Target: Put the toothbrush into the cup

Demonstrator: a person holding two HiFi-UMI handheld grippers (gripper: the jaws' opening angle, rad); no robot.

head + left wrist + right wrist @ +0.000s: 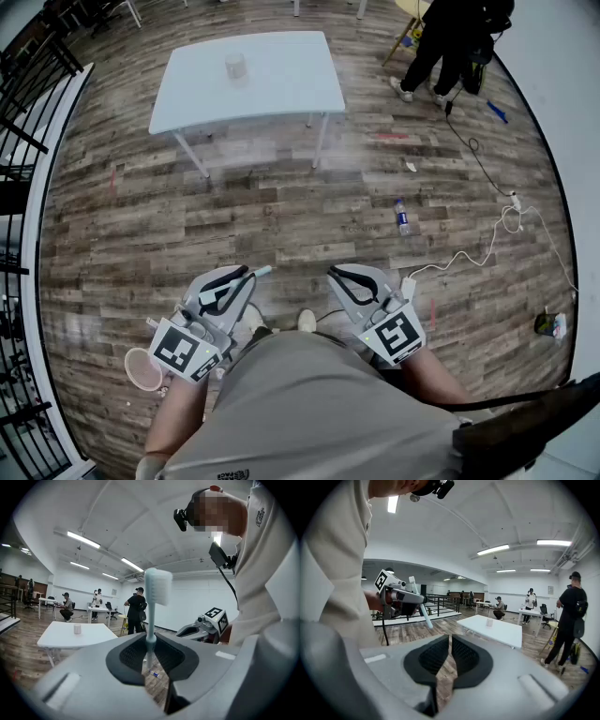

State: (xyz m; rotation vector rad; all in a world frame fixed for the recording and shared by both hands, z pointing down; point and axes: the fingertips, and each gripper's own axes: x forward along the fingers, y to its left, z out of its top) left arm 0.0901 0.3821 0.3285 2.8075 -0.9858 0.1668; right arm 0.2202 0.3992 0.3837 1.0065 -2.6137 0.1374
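Note:
My left gripper [246, 275] is held in front of my body, shut on a pale blue toothbrush [260, 272]. In the left gripper view the toothbrush [151, 620] stands upright between the pads, bristle head up. The cup [235, 66], small and pale, stands on a white table [281, 89] far ahead across the wooden floor; it also shows as cup [77, 629] and cup [489, 622]. My right gripper [334, 274] hovers beside the left one, its jaws shut with nothing between them [450, 641]. From the right gripper view the left gripper [401, 597] and toothbrush [421, 605] are visible.
A person in black [450, 37] stands past the table's right end. A water bottle [401, 216] and white cables [487, 246] lie on the floor at right. A black railing [28, 103] runs along the left. Other people sit at tables [101, 610] farther back.

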